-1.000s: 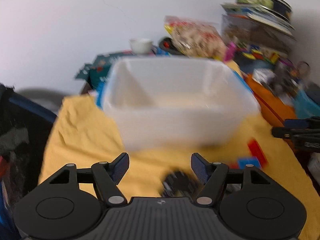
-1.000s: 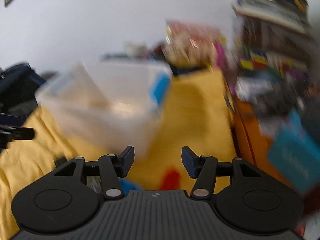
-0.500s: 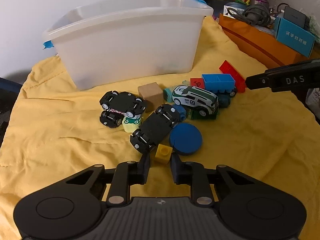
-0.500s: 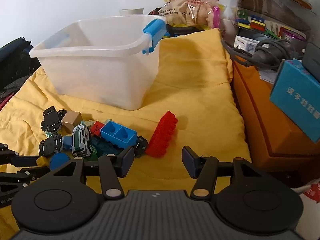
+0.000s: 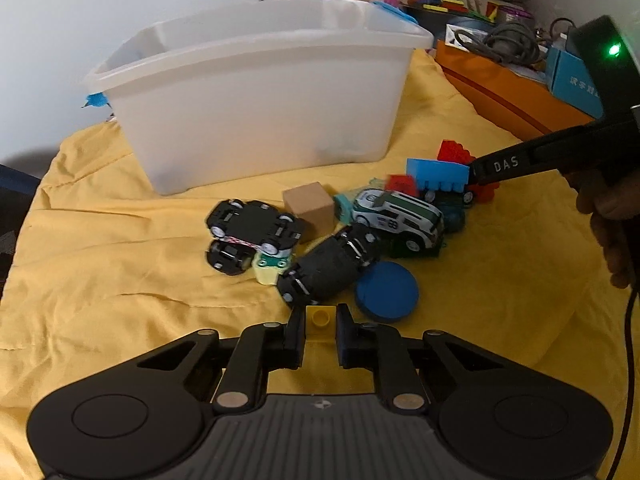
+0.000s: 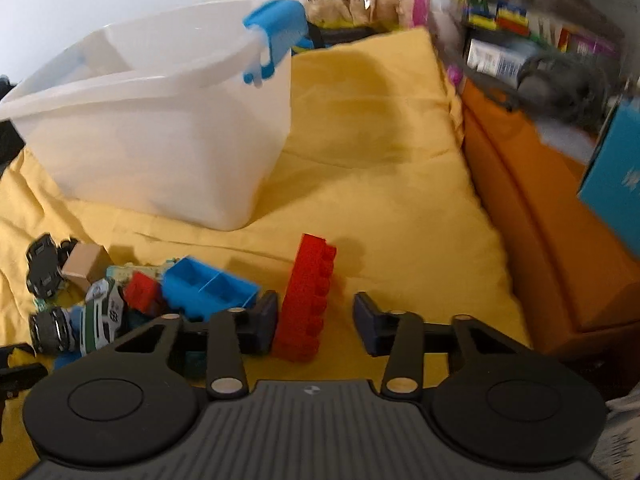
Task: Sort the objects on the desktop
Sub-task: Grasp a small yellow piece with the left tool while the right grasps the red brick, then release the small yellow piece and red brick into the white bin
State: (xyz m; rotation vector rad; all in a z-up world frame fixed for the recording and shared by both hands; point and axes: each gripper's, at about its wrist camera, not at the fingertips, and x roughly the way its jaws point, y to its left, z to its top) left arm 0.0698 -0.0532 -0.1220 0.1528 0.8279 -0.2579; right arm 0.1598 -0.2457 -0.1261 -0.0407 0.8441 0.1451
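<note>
1. Both tools are seen low in their own frames: the left tool point(image 5: 320, 334) is clamped on a small yellow brick point(image 5: 320, 317) at bottom centre, its pads pressed on both sides.
2. The right tool point(image 6: 316, 320) has just been closing; a long red brick point(image 6: 308, 300) is seen between its jaws, touched by the left-hand pad, while the right-hand pad is kept apart from it.
3. Just above the yellow brick, a blue disc point(image 5: 387, 292) and an overturned black toy car point(image 5: 330, 266) are found on the yellow cloth point(image 5: 120, 264).
4. Further up, a white-and-green toy car point(image 5: 398, 216), a tan cube point(image 5: 309, 206) and a blue brick point(image 5: 438, 174) are gathered in a heap.
5. A white plastic bin point(image 5: 256, 92) is set above the heap in the upper half of the frame.
</note>
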